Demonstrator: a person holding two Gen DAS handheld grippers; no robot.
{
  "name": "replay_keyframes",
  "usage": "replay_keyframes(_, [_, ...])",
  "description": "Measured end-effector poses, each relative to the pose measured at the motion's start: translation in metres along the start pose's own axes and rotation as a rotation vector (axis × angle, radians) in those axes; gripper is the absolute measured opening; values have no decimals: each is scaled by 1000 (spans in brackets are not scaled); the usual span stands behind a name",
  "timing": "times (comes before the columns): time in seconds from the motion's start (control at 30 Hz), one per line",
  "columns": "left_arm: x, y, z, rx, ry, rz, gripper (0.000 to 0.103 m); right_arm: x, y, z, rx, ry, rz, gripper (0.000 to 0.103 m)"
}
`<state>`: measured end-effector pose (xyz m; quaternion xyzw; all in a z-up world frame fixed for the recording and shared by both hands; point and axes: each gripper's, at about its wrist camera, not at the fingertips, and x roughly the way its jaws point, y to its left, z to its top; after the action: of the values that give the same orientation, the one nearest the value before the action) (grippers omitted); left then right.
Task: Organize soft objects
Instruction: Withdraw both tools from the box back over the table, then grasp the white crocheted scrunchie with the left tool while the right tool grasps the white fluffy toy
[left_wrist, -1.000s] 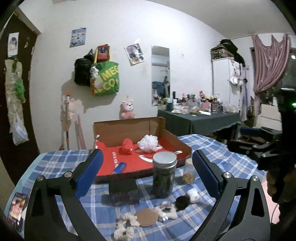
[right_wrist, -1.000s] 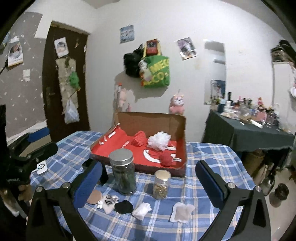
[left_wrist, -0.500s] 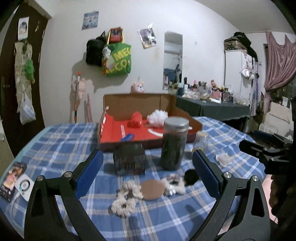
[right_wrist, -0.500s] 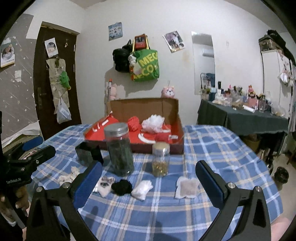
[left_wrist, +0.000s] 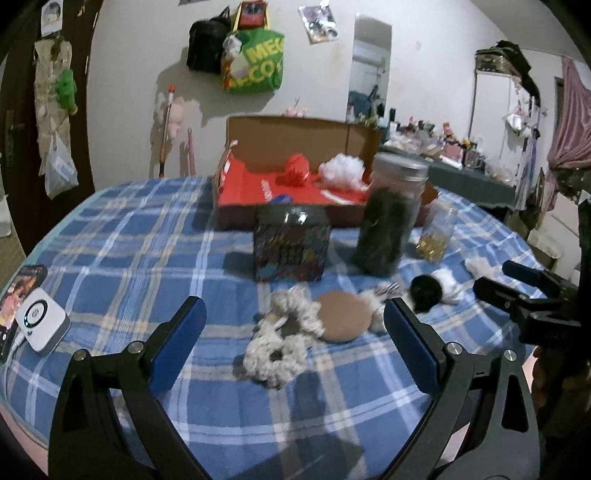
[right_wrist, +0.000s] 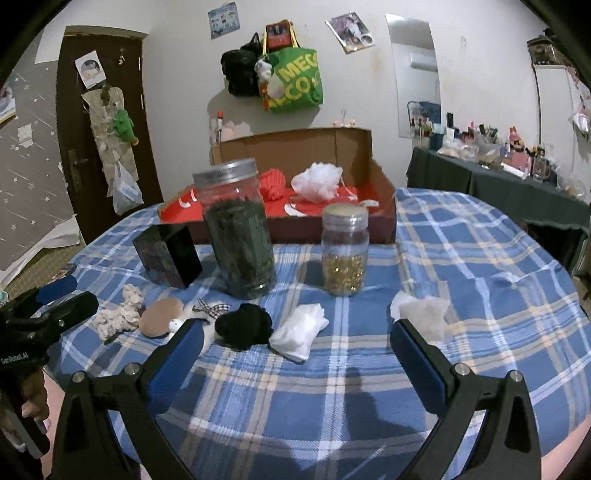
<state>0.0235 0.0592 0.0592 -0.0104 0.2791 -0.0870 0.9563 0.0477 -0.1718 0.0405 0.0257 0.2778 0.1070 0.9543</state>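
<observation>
Blue plaid tablecloth (right_wrist: 461, 240) over a round table, seen from both wrist cameras. Left gripper (left_wrist: 294, 323) spread wide, empty, held above the near edge just in front of two cream scrunchies (left_wrist: 282, 332) and a round tan pad (left_wrist: 343, 315). Right gripper (right_wrist: 297, 341) likewise spread wide, empty, low over the near edge, with a black scrunchie (right_wrist: 243, 326) and a white cloth bundle (right_wrist: 301, 330) lying between its fingers in that view. Row of soft items along the near side, from the left in the right wrist view: cream scrunchies, tan pad touching them, small checked bow (right_wrist: 210, 308), black scrunchie, white bundle, then a pale mesh pouch (right_wrist: 423, 314) set apart near the right finger. Behind the row: dark patterned box (right_wrist: 166, 254), tall jar of dark contents (right_wrist: 238, 229) with a metal lid, smaller jar of golden contents (right_wrist: 343, 251). Farther back, open cardboard box (right_wrist: 314, 147) with a red lining, holding a red ball-like soft item (right_wrist: 271, 184) and a white puff (right_wrist: 316, 182). White square device (left_wrist: 42, 325) and a phone (left_wrist: 14, 299), partly overlapped, at the table's left edge in the left wrist view.
</observation>
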Motion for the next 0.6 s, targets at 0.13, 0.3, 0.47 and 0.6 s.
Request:
replay_keyframes(0.13, [10,8,-6,-2,48,7,98,10,-1,-2,3,25,-5,103])
replay_keyframes(0.3, [21,12,-7,5,102,3,98,22,-5,-2,15,52,-18,103])
replay_keyframes(0.47, [33,14,-7,37,147,17,98,33,-8,-1,26,82,-20,88])
replay_keyframes(0.6, [45,16,-7,61,186,23,98,42,-7,-2,26,101,-16,75])
